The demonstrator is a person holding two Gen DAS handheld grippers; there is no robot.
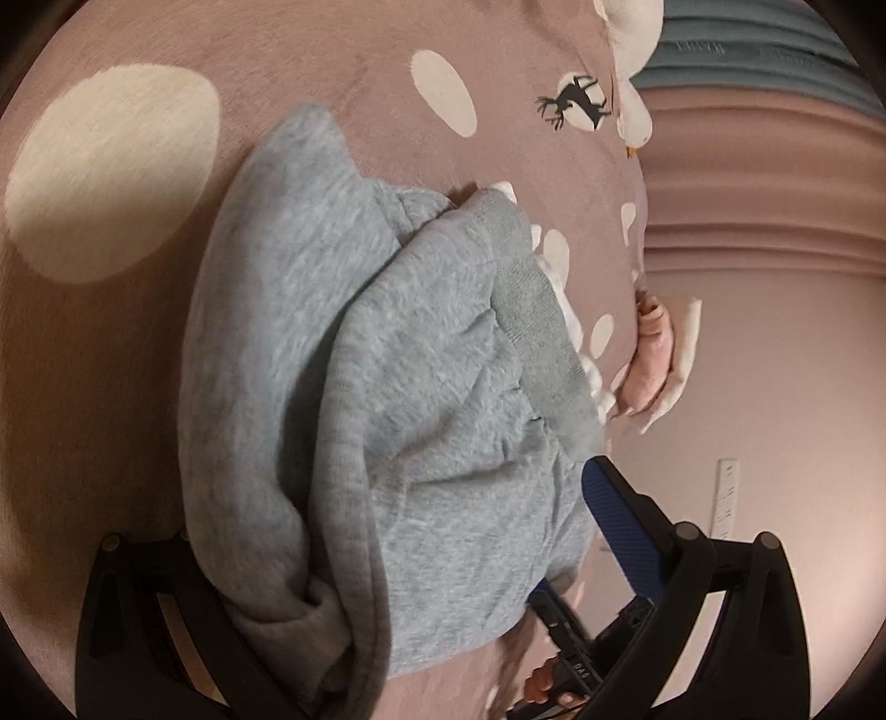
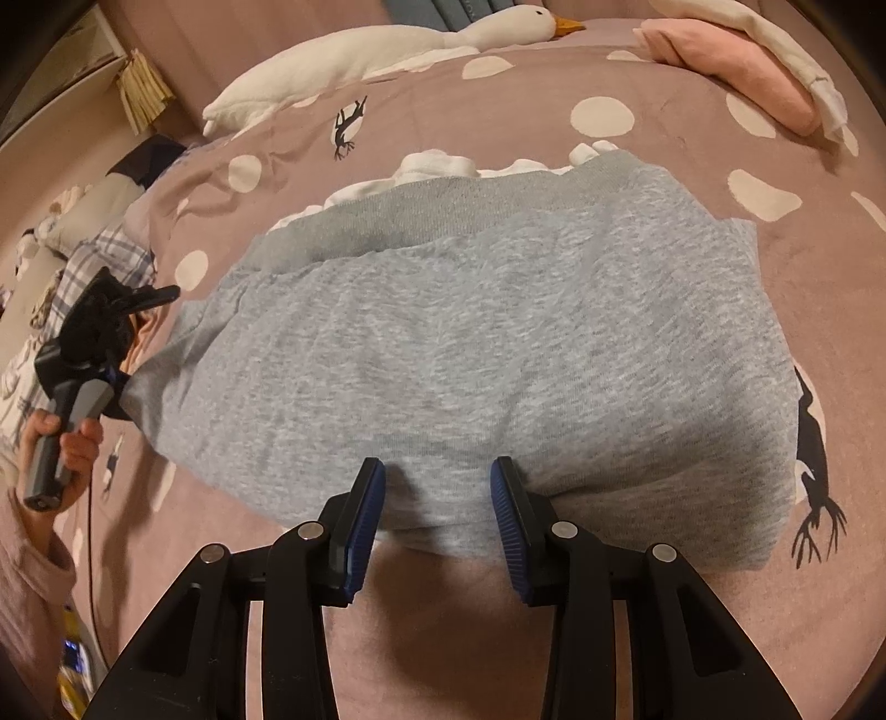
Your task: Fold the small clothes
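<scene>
A grey knit garment (image 2: 470, 343) lies folded on the pink dotted bedspread (image 2: 637, 94), ribbed hem at the far side. My right gripper (image 2: 437, 498) is open at its near edge, blue pads either side of the cloth edge, gripping nothing. My left gripper (image 2: 111, 387) appears at the left in the right wrist view, against the garment's left corner. In the left wrist view the grey garment (image 1: 387, 387) covers the left finger; only the right blue pad (image 1: 614, 526) shows, so its state is unclear.
White cloth (image 2: 437, 163) peeks out behind the grey garment. A plush goose (image 2: 387, 50) lies at the far edge, folded pink and white clothes (image 2: 742, 72) at the far right, plaid cloth (image 2: 105, 260) at the left.
</scene>
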